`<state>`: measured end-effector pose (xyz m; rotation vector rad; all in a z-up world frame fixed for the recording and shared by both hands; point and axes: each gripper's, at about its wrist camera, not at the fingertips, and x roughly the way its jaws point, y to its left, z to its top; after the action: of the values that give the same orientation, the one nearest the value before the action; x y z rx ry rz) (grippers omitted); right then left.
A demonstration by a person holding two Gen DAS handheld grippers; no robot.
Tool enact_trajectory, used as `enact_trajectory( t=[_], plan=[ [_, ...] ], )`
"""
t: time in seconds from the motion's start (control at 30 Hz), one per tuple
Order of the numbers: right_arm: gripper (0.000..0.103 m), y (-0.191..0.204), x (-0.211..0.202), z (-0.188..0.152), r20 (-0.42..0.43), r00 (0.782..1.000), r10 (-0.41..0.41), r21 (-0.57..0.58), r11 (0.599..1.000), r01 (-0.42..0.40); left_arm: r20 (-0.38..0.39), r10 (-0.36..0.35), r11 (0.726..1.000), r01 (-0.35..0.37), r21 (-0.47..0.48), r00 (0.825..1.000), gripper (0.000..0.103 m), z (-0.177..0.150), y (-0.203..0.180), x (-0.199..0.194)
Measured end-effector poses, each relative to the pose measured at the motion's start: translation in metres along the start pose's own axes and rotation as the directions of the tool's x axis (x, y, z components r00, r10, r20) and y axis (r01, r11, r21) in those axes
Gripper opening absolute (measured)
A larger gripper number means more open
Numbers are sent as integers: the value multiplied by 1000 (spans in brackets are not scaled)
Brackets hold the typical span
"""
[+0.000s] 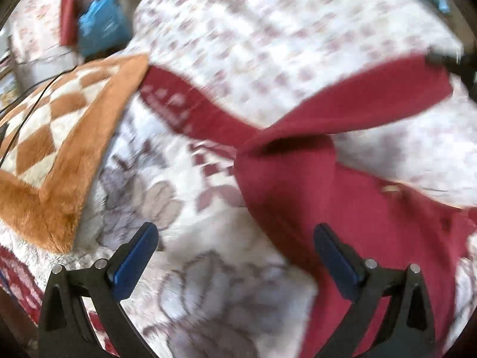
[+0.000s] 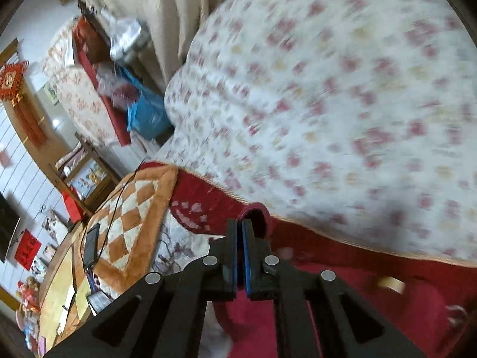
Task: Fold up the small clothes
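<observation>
Red garment (image 1: 342,197) is pinched at its edge in your right gripper (image 2: 240,232), lifted off the floral blanket (image 1: 190,268); your left gripper (image 1: 235,238) hangs wide apart, holding nothing.

dark red garment (image 1: 342,208), orange-and-white checked cushion (image 1: 53,137)

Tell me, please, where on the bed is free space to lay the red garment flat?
Free: the grey-flowered blanket between the orange checkered cushion and the red garment, under the open left claw. Crowded: the cushion side, with a phone and cable. The right claw is shut on the garment.
</observation>
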<state>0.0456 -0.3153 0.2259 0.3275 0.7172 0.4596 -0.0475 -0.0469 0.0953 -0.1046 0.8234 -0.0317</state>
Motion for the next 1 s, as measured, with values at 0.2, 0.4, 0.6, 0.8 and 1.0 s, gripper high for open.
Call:
enact_trajectory(
  t=[0.2, 0.4, 0.6, 0.8, 1.0],
  plan=[
    [4, -87, -92, -53, 4, 986, -169, 76, 983, 169, 25, -33, 998, 32, 48, 999, 103, -7, -9, -19],
    [4, -170, -111, -121, -121, 924, -362, 162, 912, 378, -19, -5, 990, 8, 138, 1000, 103, -25, -24, -12],
    [9, -212, -111, -150, -206, 847, -490, 187, 830, 526, -80, 59, 974, -40, 224, 995, 103, -35, -41, 12],
    [73, -177, -112, -127, -105, 859, -501, 96, 854, 511, -37, -13, 989, 19, 150, 999, 103, -23, -41, 8],
    [73, -198, -75, -133, -183, 806, -562, 83, 808, 583, -62, 4, 987, 6, 160, 998, 103, -16, -60, 30]
  ],
)
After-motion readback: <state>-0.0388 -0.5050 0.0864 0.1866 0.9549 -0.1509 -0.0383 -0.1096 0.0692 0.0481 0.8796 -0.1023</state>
